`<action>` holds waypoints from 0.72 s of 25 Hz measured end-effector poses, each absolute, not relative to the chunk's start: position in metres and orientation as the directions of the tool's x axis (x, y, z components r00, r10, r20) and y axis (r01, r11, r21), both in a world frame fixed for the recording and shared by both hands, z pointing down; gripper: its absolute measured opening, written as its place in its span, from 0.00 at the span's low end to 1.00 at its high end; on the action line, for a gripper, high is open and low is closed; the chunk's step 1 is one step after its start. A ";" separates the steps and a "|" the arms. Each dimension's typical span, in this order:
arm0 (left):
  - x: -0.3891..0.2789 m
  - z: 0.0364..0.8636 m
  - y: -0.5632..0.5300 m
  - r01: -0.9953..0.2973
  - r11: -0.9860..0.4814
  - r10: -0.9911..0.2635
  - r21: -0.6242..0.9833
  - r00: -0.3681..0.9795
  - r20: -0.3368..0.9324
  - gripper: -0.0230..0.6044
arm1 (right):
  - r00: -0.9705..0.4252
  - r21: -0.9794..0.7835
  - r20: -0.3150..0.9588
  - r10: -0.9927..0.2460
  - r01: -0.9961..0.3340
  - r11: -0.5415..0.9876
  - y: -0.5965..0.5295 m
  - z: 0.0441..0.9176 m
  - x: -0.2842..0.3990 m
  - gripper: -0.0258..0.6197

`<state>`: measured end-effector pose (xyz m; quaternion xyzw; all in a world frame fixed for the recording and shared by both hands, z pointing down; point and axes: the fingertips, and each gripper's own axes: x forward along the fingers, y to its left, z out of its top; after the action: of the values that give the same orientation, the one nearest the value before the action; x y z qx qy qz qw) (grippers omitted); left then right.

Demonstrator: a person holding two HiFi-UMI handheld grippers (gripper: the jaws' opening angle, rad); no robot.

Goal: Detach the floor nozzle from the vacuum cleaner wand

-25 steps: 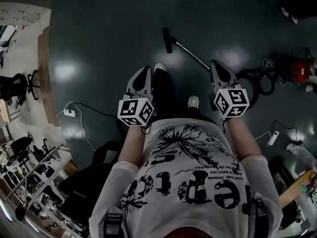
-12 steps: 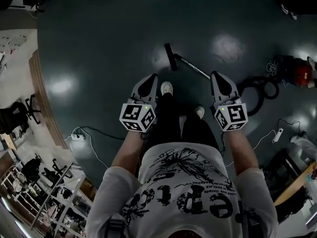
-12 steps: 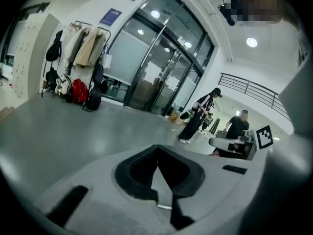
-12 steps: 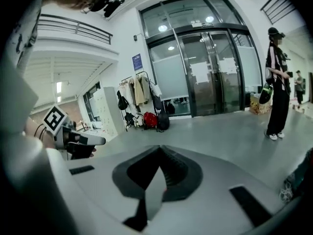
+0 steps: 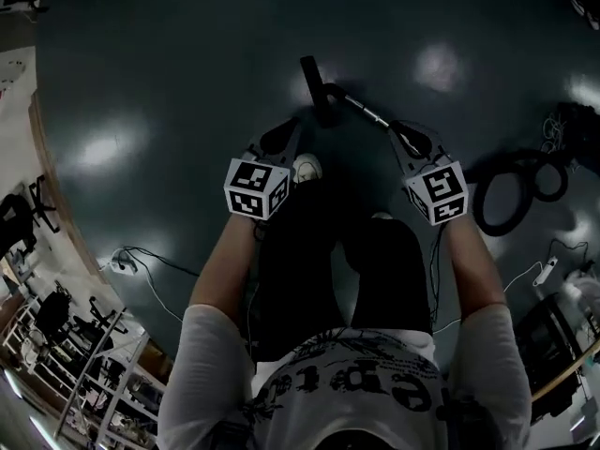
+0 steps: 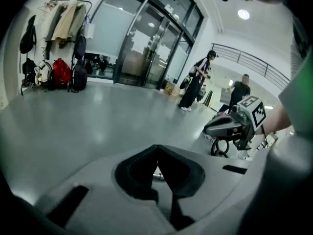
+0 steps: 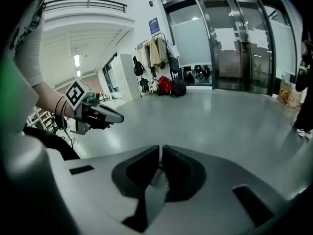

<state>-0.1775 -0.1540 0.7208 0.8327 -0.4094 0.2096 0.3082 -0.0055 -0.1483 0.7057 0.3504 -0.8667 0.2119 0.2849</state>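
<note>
Glossy grey floor [image 6: 73,126], tall glass doors [image 6: 151,53], coats [image 6: 63,21] hanging by the wall.

No legible text or labels

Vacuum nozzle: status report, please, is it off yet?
Left gripper and right gripper shut, both empty. Nozzle on the floor, attached to the wand. Hose coiled off to the right, nothing in the way.

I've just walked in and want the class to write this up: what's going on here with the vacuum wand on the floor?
A person holds a gripper in each hand. The floor nozzle is still joined to the wand, which lies on the dark floor in front of them. The left gripper and right gripper are both shut and empty; the right one is nearer the wand.
</note>
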 end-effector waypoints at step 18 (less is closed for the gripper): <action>-0.164 1.057 -0.125 -0.815 -0.501 -0.453 0.293 0.535 0.714 0.15 | -0.350 -0.067 0.930 -0.113 -0.463 0.884 -0.117 1.137 0.007 0.33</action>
<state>-0.1645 -0.1252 1.0573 0.8173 -0.3876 0.2872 0.3152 0.0075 -0.1169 1.1370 0.1789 -0.8056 0.1618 0.5411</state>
